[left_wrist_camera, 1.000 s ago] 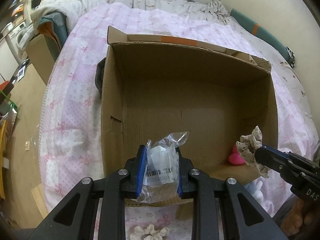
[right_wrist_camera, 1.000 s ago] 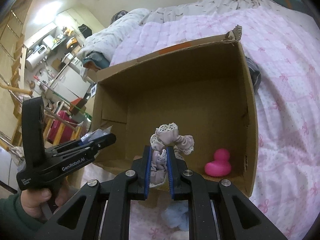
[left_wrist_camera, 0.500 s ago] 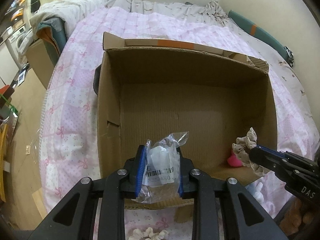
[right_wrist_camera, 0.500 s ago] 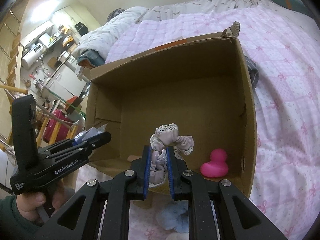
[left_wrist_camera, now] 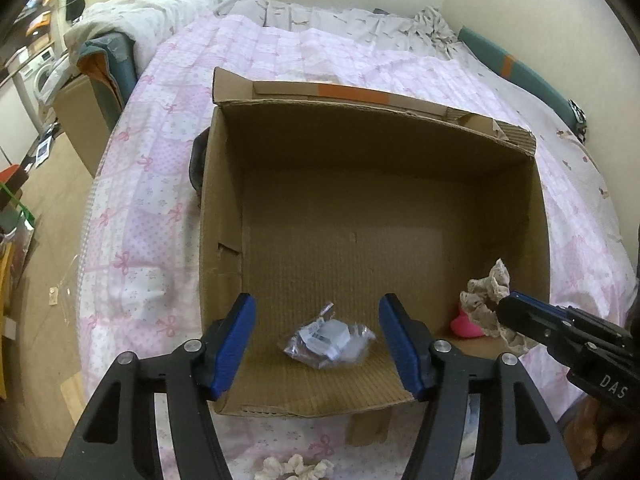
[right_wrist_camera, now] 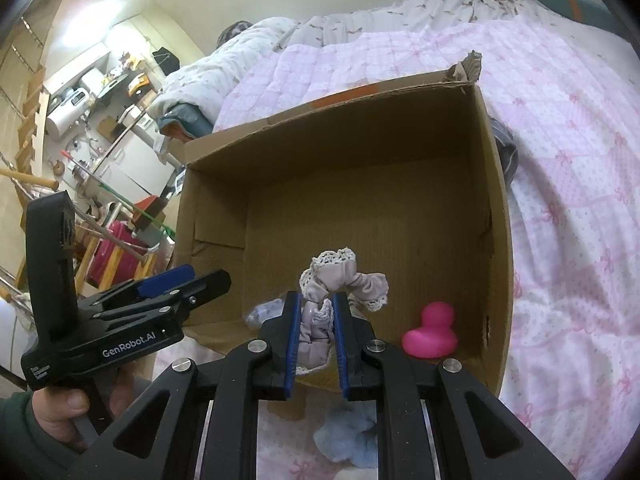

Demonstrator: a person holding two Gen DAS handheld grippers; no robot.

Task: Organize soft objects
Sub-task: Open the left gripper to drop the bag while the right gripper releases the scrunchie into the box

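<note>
the left gripper (left_wrist_camera: 318, 340) is opening, empty, above the plastic packet (left_wrist_camera: 330, 342) lying in the cardboard box (left_wrist_camera: 224, 200); the right gripper (right_wrist_camera: 314, 336) is clenched on a frilly scrunchie (right_wrist_camera: 340, 280).

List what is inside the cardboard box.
Inside the cardboard box: a clear plastic packet and a pink rubber duck. The near wall hides the floor strip behind it.

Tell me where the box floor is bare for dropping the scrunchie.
Inside the cardboard box, the middle and far floor up to the back wall is bare. The near edge is crowded: plastic packet below the opening left gripper, pink duck in the near right corner. Right gripper holds the scrunchie.
</note>
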